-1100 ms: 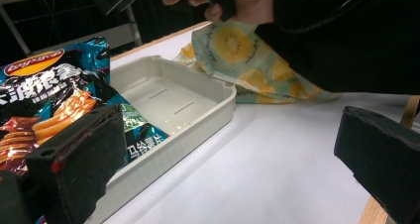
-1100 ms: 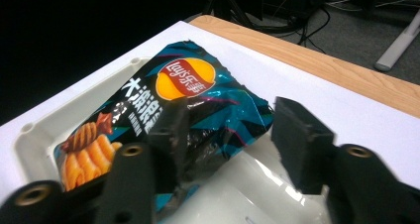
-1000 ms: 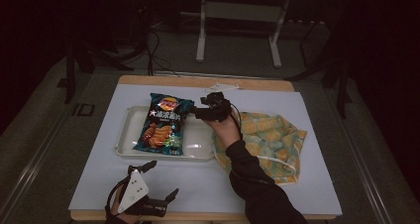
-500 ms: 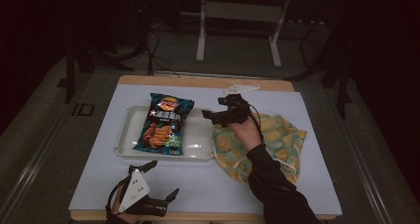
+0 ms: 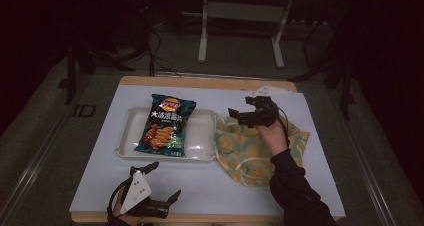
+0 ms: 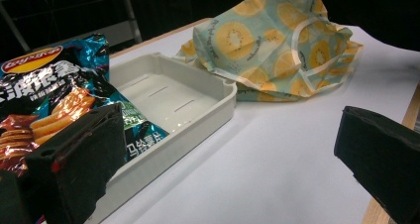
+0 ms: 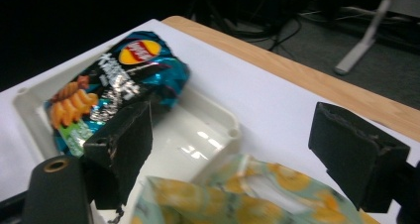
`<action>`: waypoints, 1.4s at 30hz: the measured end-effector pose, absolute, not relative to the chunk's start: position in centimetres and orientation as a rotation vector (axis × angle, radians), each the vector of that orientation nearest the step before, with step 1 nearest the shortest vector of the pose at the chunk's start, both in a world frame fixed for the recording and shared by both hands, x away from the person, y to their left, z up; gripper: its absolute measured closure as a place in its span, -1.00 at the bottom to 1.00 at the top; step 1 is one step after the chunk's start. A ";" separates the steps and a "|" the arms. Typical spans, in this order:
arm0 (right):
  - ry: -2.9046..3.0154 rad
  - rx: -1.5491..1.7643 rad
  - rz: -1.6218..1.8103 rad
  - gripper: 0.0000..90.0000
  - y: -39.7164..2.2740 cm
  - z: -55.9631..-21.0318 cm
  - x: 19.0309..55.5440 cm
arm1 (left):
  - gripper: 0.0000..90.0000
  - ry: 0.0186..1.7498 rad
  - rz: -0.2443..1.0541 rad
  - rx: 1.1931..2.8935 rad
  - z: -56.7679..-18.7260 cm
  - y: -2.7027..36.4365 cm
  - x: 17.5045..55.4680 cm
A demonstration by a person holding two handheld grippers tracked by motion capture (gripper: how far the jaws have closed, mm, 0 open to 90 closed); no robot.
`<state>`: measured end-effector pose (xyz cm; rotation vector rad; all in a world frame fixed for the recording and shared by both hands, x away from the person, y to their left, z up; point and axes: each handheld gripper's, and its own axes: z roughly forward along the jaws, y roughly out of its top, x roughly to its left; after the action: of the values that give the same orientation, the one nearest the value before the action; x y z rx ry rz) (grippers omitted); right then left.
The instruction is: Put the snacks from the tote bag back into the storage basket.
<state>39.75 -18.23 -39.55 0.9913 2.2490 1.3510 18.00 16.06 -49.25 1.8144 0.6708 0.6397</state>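
A teal bag of chips [image 5: 166, 123] lies in a white tray [image 5: 202, 153] on the left half of the white tabletop. Right of the tray sits a crumpled fruit-print cloth bag [image 5: 247, 153]. My right gripper [image 5: 239, 117] hovers over the cloth's far left corner and points toward the tray. It is open; its jaws have just been opening and nothing is between them. Its own view shows the chips bag [image 7: 116, 85], the tray [image 7: 220, 127] and the cloth [image 7: 257, 194] under the gripper [image 7: 237, 154]. My left gripper [image 5: 162, 182] rests open at the front edge; its view looks over the gripper [image 6: 228, 164] to the tray [image 6: 208, 110] and the cloth [image 6: 277, 50].
A wooden strip [image 5: 200, 81] borders the table's far edge, with a small white card [image 5: 270, 91] near its right end. A metal stand's legs [image 5: 202, 41] rise on the floor behind. White tabletop [image 5: 225, 186] lies bare in front of the tray.
My right gripper has pulled away from the chips bag's right edge and moved right, over the cloth bag, with its jaws wider. The left gripper has stayed put.
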 end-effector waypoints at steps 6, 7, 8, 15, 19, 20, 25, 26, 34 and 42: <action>2.198 1.036 1.327 -0.62 -20.6 -39.6 39.3 | -1.00 0.673 0.639 1.813 -49.3 16.0 18.0; 2.190 1.040 1.326 -0.62 -21.0 -39.6 39.3 | -1.00 0.673 0.639 1.814 -49.3 16.0 18.0; 2.185 1.041 1.318 -0.62 -21.4 -39.6 39.2 | -1.00 0.673 0.639 1.813 -49.3 16.0 18.0; 2.123 1.086 1.274 -0.62 -24.1 -40.0 38.5 | -1.00 0.674 0.640 1.813 -49.3 16.0 18.0; 2.070 1.116 1.268 -0.62 -25.5 -40.2 38.0 | -1.00 0.673 0.640 1.816 -49.3 16.0 18.0; 2.057 1.120 1.271 -0.62 -25.9 -40.3 37.8 | -1.00 0.674 0.641 1.816 -49.3 16.0 18.0; 1.974 1.150 1.264 -0.62 -27.8 -40.6 37.0 | -1.00 0.672 0.640 1.818 -49.3 16.0 18.0; 1.955 1.153 1.270 -0.62 -28.2 -40.8 36.7 | -1.00 0.672 0.640 1.818 -49.3 16.0 18.0; 1.870 1.154 1.266 -0.62 -30.2 -41.8 35.3 | -1.00 0.673 0.640 1.818 -49.3 16.0 18.0; 1.835 1.154 1.209 -0.63 -31.1 -43.7 33.7 | -1.00 0.674 0.640 1.819 -49.3 15.9 18.0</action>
<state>33.74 -31.12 -43.74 1.1545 1.8352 1.2091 18.04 15.95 -49.31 1.8195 0.6738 0.6401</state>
